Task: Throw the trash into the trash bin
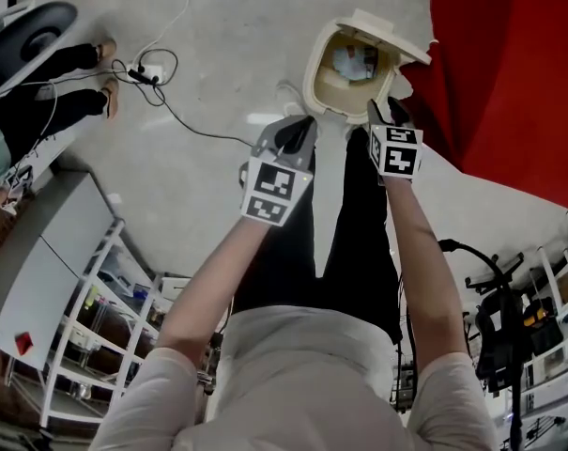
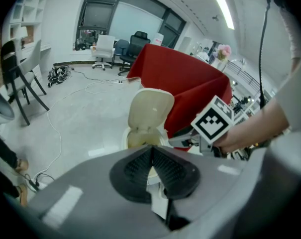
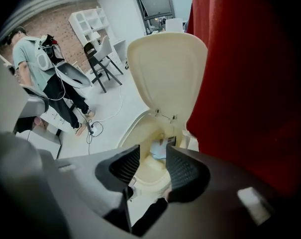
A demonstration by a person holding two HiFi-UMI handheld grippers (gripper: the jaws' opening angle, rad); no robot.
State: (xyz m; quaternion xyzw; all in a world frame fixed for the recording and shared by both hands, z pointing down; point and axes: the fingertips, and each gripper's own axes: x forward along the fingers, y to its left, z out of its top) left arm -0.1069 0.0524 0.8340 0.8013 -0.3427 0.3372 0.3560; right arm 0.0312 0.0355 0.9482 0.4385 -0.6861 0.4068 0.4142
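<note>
Far left on the floor (image 1: 237, 26): a bystander's legs (image 1: 49, 87), feet close by a socket strip (image 1: 150, 73), with a dark cable (image 1: 194, 125) looping from it and trailing rightward. Below that in the head view, a grey cabinet (image 1: 49, 252) and a white shelf rack (image 1: 86, 336), both well apart from the bin.

Next, the left gripper (image 1: 291, 132), poised just short of the bin's near rim, on its left side. Pinched together, pads meeting at the tips. Something pale in the slit farther back, impossible to tell whether gripped or merely seen behind.

Centre: the trash bin (image 1: 314, 78), cream, standing on the floor, lid (image 1: 387, 34) tipped up and back, mouth fully open. Inside it the trash (image 1: 354, 62), a pale bluish packet.

Then the right gripper (image 1: 387, 113), over the bin's right rim, pointing steeply down. Jaws parted a moderate way, nothing between the pads, only the bin's inside and the packet showing through the gap.

Right: a red cloth (image 1: 518, 73) hanging just beside the bin, crowding that side and the lid's edge. Open floor only to the bin's left, save for the cable.
</note>
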